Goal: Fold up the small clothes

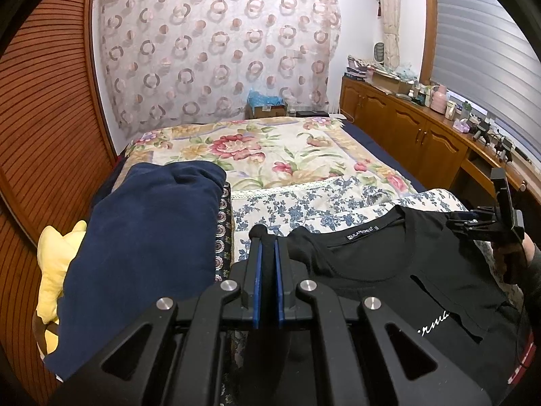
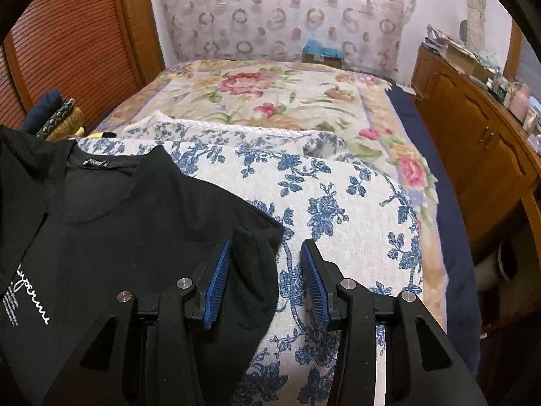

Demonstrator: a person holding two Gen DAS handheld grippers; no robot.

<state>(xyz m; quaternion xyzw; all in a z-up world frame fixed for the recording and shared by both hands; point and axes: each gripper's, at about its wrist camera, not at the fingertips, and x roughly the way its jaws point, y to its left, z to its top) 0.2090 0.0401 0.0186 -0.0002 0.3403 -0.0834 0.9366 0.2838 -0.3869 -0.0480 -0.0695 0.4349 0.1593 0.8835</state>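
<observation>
A black T-shirt with white script lies front up on a blue-flowered cloth on the bed, its neck label facing away from me. My left gripper is shut on black fabric at the shirt's left shoulder, and dark cloth fills the narrow gap between its blue pads. My right gripper stands open over the shirt's right shoulder. The sleeve corner lies between its pads, and they do not press on it. In the left wrist view the right gripper shows at the shirt's far right edge, with a hand behind it.
A folded navy garment and a yellow plush lie left of the shirt. The rose-patterned bedspread stretches beyond. A wooden cabinet crowded with small items runs along the right, a slatted wooden door along the left.
</observation>
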